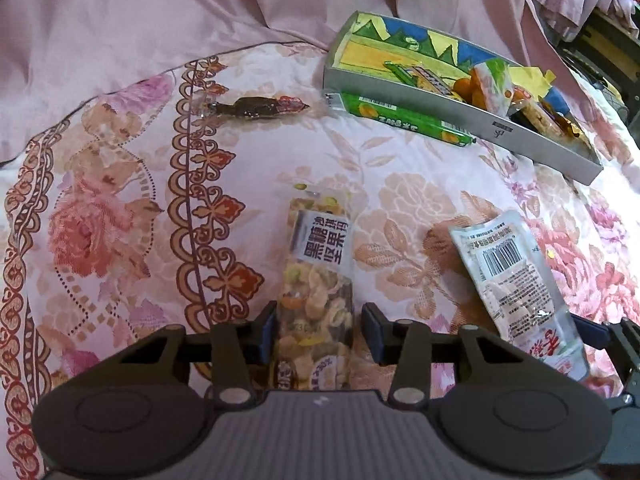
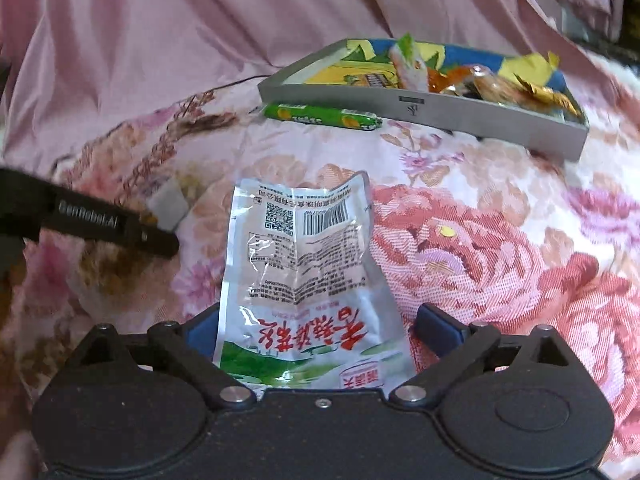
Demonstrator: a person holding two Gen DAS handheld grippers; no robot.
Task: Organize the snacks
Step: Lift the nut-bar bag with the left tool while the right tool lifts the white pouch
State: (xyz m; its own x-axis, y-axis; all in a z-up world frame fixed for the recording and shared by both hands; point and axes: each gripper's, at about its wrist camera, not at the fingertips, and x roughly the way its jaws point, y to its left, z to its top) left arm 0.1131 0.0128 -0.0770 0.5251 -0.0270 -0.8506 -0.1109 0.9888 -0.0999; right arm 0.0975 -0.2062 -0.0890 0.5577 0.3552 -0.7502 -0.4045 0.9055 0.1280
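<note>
While flat on bedding, silver pouch [image 2: 308,280] lies between right gripper [image 2: 318,330] fingers.

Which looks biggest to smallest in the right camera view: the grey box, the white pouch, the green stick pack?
1. Grey box and white pouch: similar spread; the pouch lies nearer the camera, so unranked.
2. Green stick pack, clearly smallest.

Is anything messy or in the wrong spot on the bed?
Yes. The green candy roll lies outside the box, against its wall, while other snacks are inside. A dark wrapped snack sits alone far off, and the silver pouch looks crumpled.
</note>
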